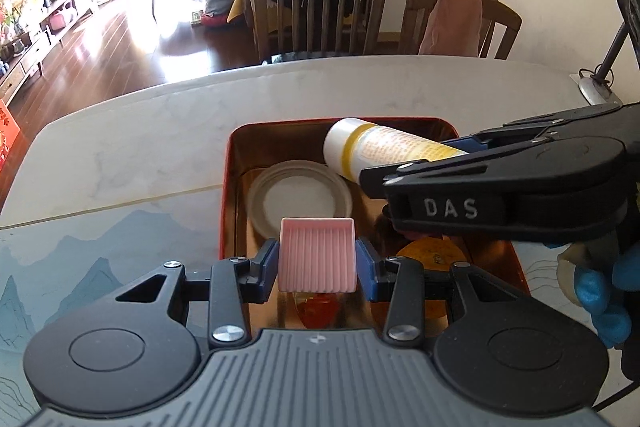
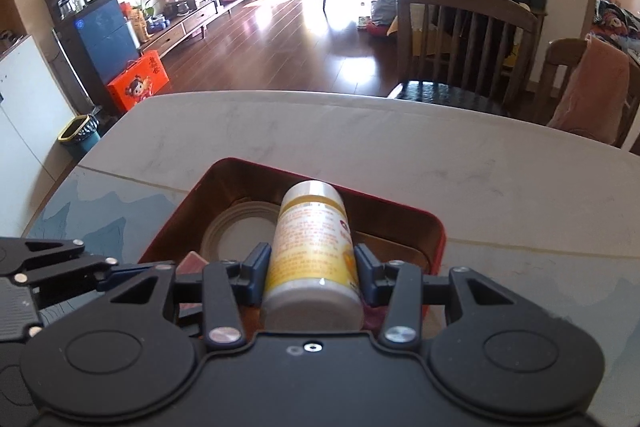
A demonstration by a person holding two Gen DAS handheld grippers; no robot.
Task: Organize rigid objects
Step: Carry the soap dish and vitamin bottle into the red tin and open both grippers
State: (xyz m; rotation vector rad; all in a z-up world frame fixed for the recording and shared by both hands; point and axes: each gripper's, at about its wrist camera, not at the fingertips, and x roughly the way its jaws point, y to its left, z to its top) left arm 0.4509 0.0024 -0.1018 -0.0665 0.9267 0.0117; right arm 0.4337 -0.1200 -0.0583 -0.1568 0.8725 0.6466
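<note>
A red tin box [image 1: 225, 187] with a shiny copper inside sits on the table; it also shows in the right wrist view [image 2: 438, 227]. My left gripper [image 1: 317, 261] is shut on a pink ribbed tray [image 1: 317, 255] and holds it over the box's near end. My right gripper [image 2: 313, 267] is shut on a white and yellow bottle [image 2: 312, 243], lying sideways above the box; the bottle also shows in the left wrist view [image 1: 380, 147]. A white round lid [image 1: 298, 197] lies inside the box, also visible in the right wrist view [image 2: 236, 231]. An orange round item [image 1: 434, 255] lies at the box's right.
The marble table [image 1: 160, 131] carries a blue landscape mat [image 1: 100, 239] under the box. Two wooden chairs [image 1: 320, 11] stand at the far edge, one with a pink cloth [image 1: 454, 19]. A lamp stand [image 1: 600, 83] sits at the far right.
</note>
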